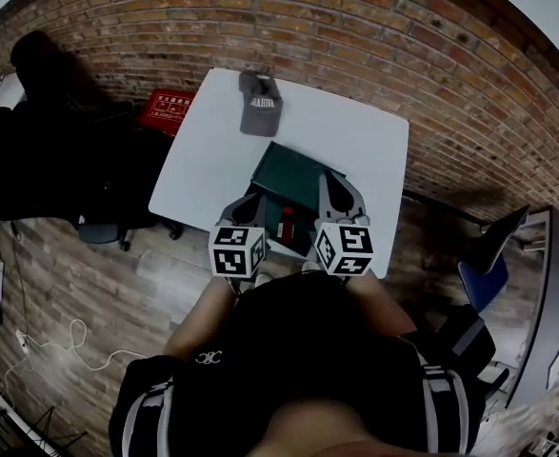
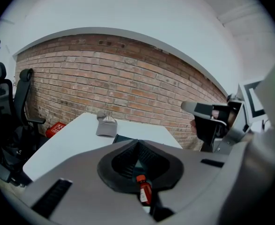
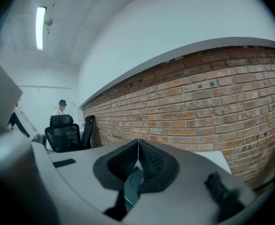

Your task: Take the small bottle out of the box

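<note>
Small red bottle (image 1: pixel 286 225) lies lengthwise in dark green box (image 1: pixel 298 171), between clenched, empty left gripper (image 2: pixel 137 143) and right gripper (image 3: pixel 138 143); left nearer.

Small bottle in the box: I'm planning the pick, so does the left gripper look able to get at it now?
Probably yes: the box lies open, the small bottle is uncovered and nothing stands between it and the left gripper. Its jaws are shut, though, and must part first.

Box (image 1: pixel 293 171) near end is masked by left tool (image 1: pixel 250 200) and right tool (image 1: pixel 331 181) in head view, small bottle (image 2: pixel 144 191) base is hidden behind tool body in left gripper view, cap (image 1: pixel 259 103) lettering too small to read.
</note>
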### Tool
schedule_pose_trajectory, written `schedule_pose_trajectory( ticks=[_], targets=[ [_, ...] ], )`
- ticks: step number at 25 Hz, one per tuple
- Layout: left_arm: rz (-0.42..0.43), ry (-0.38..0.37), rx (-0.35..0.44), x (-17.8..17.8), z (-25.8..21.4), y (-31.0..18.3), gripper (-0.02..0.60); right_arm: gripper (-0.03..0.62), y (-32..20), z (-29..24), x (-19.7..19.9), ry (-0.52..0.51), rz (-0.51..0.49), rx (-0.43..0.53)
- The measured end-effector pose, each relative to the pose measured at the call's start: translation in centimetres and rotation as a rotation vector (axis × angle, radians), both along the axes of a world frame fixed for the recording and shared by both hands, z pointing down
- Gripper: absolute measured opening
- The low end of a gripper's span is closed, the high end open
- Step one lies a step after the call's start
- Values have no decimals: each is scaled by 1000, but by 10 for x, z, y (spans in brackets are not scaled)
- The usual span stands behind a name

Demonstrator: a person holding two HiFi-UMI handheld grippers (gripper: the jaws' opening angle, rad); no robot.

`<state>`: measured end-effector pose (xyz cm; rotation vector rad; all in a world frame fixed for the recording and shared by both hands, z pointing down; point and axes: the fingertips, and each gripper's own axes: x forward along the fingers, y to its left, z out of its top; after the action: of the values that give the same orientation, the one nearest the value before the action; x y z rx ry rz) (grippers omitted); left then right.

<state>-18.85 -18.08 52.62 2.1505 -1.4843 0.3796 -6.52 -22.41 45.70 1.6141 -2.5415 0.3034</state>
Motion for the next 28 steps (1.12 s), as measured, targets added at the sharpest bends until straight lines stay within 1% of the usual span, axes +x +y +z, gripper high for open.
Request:
schedule_pose_trajectory(
  ticks=[7, 10, 14, 19, 20, 22, 23, 25, 28],
  targets=[
    [-7, -10, -60, 16, 20, -4, 12, 31, -6, 4, 23, 20, -5, -6],
    [-7, -5, -112, 22, 35, -1, 12, 31, -4, 5, 29, 29, -13, -9],
    [18, 22, -188, 35, 53, 7, 14, 31, 1, 11, 38, 33, -21, -29],
    [55, 2, -242, 49, 74, 13, 15, 31, 5, 19, 50, 32, -15, -51],
    [64, -1, -259, 52, 80, 13, 22, 31, 5, 19, 53, 32, -12, -51],
    [84, 1, -297, 58, 91, 15, 86, 31, 5, 20, 60, 32, -4, -54],
    [90, 0, -317, 61, 96, 16, 104, 31, 5, 21, 64, 31, 2, -56],
    [93, -22, -350, 64, 107, 17, 114, 31, 4, 22, 72, 29, 13, -60],
    [119, -88, -396, 67, 124, 22, 127, 31, 4, 24, 80, 27, 23, -65]
  ],
)
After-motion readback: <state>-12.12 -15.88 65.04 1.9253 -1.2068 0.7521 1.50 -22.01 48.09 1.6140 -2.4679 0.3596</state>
